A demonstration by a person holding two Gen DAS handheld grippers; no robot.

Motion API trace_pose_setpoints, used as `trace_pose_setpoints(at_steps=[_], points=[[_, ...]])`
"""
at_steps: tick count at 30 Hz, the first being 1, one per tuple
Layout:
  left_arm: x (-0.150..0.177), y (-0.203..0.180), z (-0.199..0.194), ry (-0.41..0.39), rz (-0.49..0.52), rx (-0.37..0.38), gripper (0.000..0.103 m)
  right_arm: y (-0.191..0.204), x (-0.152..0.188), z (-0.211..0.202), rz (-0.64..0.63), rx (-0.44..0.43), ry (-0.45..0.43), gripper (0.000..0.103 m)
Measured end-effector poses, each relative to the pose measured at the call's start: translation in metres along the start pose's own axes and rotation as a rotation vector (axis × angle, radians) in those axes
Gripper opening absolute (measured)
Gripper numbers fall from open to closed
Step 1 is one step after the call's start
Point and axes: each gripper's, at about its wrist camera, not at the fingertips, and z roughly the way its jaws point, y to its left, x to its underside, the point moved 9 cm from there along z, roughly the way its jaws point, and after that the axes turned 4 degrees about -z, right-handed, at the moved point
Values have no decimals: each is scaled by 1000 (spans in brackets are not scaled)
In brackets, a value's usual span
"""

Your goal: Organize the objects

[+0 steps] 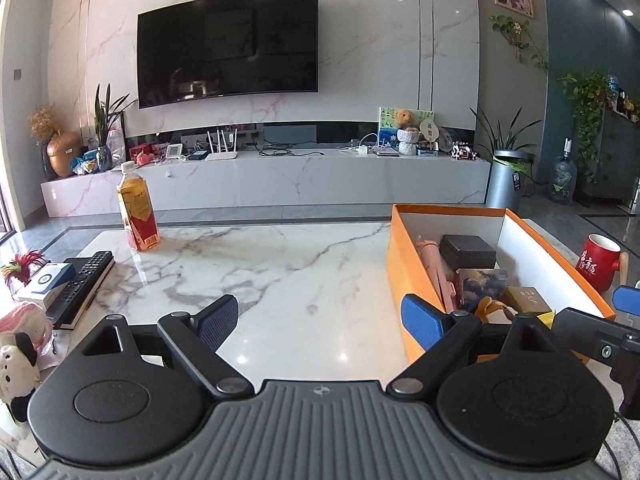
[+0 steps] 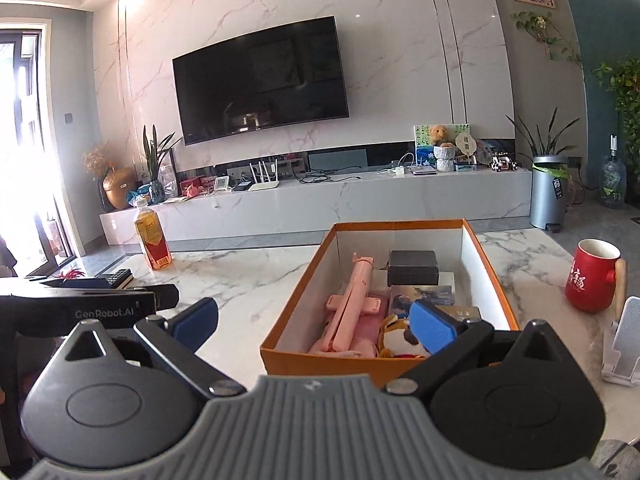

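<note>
An orange box [image 1: 412, 276] [image 2: 296, 292] with white inner walls stands on the marble table [image 1: 280, 272] [image 2: 248, 280]. Inside lie a pink folding holder [image 2: 352, 304], a black case [image 2: 413, 267] [image 1: 468, 252], a picture card [image 2: 424, 296], a gold box [image 1: 526, 300] and a plush toy [image 2: 396, 338]. My left gripper [image 1: 320, 322] is open above the bare table, left of the box. My right gripper [image 2: 314, 322] is open at the box's near left corner, holding nothing. A tea bottle [image 1: 138, 210] [image 2: 154, 240] stands far left.
A red mug [image 1: 600, 266] [image 2: 592, 276] sits right of the box, a white stand [image 2: 624, 344] nearer. Remote control [image 1: 82, 284], small boxes and a plush toy [image 1: 18, 352] crowd the table's left edge. A TV console [image 1: 280, 178] lies beyond.
</note>
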Motion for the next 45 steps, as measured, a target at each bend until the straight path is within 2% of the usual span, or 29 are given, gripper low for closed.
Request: trace_pose_setpoints(at_steps=[9,26,45], points=[[6,0,-7,-8,5,31,103,0,5,-1,-5,12,5,102],[4,2,-10,-27,14,9,103,4,8,1,-28,18,22,102],[4,-3,-11,-25,37,37,103,14,13,1,-78,6,42,102]])
